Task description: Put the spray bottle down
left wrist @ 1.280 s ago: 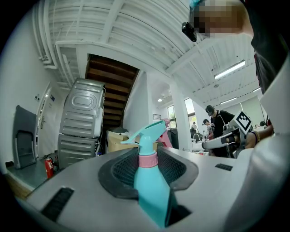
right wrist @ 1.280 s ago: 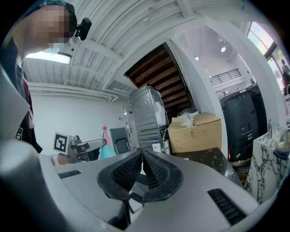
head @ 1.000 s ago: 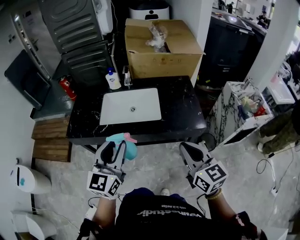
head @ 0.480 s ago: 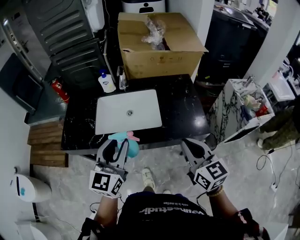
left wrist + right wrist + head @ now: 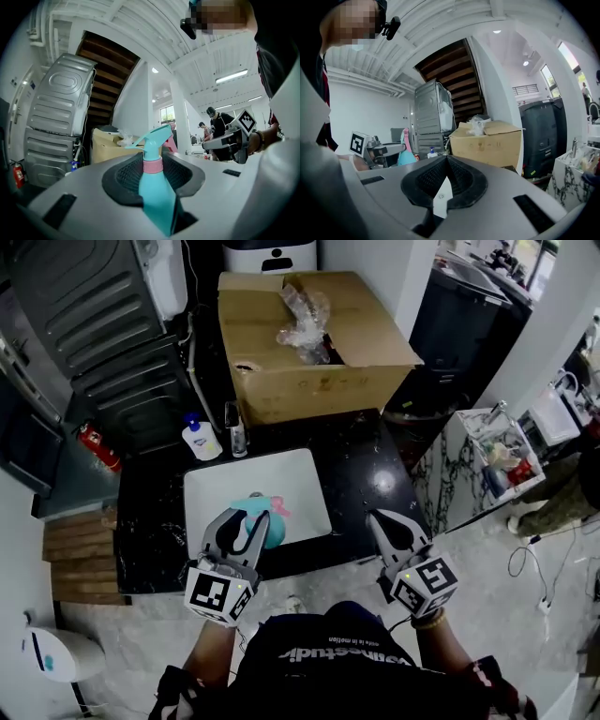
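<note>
Box holds plastic; left tongs grip spray bottle.

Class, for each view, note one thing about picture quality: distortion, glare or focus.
Head view: sharp, with a glare patch on the glossy black counter. Left gripper view: strong fisheye bending, dark corners; the spray bottle between the jaws is crisp, the strip lights blown out. Right gripper view: the same fisheye curve; the window is overexposed.
</note>
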`<state>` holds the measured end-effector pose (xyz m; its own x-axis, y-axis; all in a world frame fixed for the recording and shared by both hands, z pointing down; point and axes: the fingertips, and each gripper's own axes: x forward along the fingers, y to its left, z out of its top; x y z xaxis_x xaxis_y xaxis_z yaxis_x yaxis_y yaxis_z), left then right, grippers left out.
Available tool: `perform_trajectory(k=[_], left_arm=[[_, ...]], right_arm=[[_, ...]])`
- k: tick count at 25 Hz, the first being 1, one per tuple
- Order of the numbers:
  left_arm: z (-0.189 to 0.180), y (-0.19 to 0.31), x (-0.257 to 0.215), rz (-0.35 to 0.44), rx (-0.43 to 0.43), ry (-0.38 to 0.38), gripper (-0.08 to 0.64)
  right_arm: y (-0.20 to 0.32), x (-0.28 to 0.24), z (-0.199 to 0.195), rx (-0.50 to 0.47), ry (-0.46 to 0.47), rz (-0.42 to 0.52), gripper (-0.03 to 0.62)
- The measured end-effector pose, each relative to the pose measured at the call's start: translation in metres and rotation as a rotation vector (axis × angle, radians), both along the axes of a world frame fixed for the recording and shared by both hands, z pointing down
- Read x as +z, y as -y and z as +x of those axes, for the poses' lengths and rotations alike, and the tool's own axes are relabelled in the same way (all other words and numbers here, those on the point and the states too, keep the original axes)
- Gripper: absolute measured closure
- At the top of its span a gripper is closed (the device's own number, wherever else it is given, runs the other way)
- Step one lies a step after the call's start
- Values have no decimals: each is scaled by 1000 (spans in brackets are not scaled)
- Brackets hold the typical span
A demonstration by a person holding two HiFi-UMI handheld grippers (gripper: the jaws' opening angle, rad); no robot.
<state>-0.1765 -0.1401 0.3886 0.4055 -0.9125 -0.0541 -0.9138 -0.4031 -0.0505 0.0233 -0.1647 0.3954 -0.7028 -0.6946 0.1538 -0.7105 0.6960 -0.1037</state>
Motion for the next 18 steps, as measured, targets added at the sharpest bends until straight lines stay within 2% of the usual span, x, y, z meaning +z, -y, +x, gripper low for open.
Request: perform_trajectory(k=[6,12,18], left_arm=[[41,72,11,-21,90,-6,423],[117,154,28,-36,218,-35,423],[191,227,76,-46,284,-14,423]], right_arm=[[47,11,25,44,15,-52,555],[104,20,60,40,35,-76,555],[143,36,96,66,40,-104,555]])
